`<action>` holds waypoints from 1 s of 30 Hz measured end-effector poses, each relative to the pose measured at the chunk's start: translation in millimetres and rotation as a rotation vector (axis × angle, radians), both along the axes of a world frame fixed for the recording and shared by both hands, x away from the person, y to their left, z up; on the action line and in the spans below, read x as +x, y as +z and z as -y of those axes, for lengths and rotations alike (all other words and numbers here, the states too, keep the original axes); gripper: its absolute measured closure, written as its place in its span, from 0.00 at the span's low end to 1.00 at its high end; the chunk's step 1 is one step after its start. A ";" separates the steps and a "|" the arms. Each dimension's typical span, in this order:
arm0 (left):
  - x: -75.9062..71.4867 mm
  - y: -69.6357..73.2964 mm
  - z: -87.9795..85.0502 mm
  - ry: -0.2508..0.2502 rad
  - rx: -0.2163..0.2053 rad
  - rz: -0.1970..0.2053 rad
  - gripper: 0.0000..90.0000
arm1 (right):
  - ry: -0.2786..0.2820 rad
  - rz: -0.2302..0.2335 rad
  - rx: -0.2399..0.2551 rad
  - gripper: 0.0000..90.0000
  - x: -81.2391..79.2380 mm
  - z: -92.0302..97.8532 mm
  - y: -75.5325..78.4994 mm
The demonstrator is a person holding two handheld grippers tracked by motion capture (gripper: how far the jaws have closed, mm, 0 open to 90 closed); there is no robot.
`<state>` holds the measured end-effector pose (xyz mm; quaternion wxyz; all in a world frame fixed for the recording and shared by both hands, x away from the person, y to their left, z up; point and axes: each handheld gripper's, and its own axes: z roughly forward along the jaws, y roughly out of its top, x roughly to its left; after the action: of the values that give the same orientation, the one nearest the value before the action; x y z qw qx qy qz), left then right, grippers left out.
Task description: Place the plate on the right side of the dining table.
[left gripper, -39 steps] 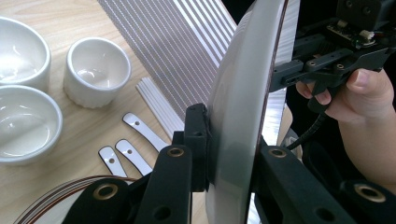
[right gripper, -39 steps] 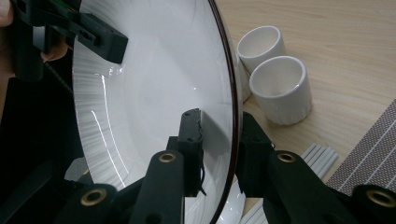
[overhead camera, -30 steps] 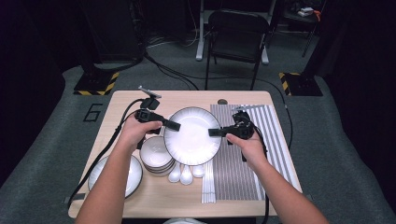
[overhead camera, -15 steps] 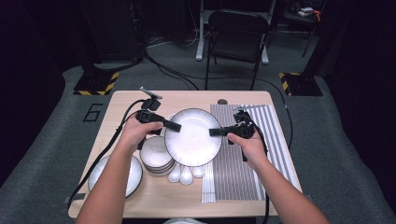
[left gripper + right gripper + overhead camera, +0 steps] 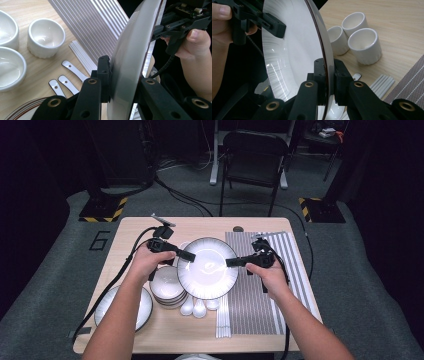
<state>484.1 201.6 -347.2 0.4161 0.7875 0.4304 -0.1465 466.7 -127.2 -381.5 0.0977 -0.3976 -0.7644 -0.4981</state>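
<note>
left tool: the left tool (image 5: 187,255) is clamped on the left rim of the big plate (image 5: 207,268); in the left gripper view (image 5: 120,82) the pads sit on both faces of the rim, and the jaws have just eased open a touch with the rim between them

right tool: the right tool (image 5: 232,263) is pinched tight on the opposite rim; in the right gripper view (image 5: 328,77) the jaws have just been squeezing in, with the plate edge (image 5: 322,47) wedged between the pads

plate: held between both tools over the middle of the desk (image 5: 130,227), clear of the things under it, part over the striped mat (image 5: 260,295)

plate look: round, glossy white glaze, fine ribbed lines toward the edge, thin dark line round the rim

mat: grey woven cloth with pale stripes, flat on the right half of the desk

under the plate: stack of small white bowls (image 5: 167,285) at its lower left, white spoons (image 5: 195,307) just below it, white chopsticks (image 5: 223,317) along the mat's left edge

cups: three short white cups (image 5: 364,45), slightly ribbed, bunched together on bare wood

other plate: a second plate (image 5: 142,305) at the near left corner, partly under the left forearm

room: bare wood along the far edge of the desk, and the mat's right side is open
</note>
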 end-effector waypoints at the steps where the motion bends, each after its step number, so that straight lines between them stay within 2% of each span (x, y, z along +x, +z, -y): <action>1: 0.0 -0.1 0.2 -0.001 0.001 0.001 0.87 | 0.001 -0.003 0.000 0.92 0.0 0.1 -0.1; 10: 0.0 -1.7 3.0 -0.010 -0.014 0.000 0.87 | 0.003 0.006 -0.024 0.92 -1.1 3.6 6.2; 15: -0.1 -3.1 4.5 -0.015 -0.013 0.005 0.87 | 0.001 0.002 -0.047 0.92 -1.0 4.7 10.2; 23: -0.8 -5.9 7.6 -0.014 0.003 0.014 0.88 | -0.002 -0.016 -0.056 0.92 -1.1 6.5 10.2; 30: -0.7 -7.8 10.5 -0.020 0.001 0.020 0.88 | -0.006 -0.011 -0.078 0.92 -1.4 8.6 13.2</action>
<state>483.4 191.2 -355.0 0.4186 0.7933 0.4185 -0.1425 465.3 -135.7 -368.3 0.0850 -0.4060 -0.7814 -0.4661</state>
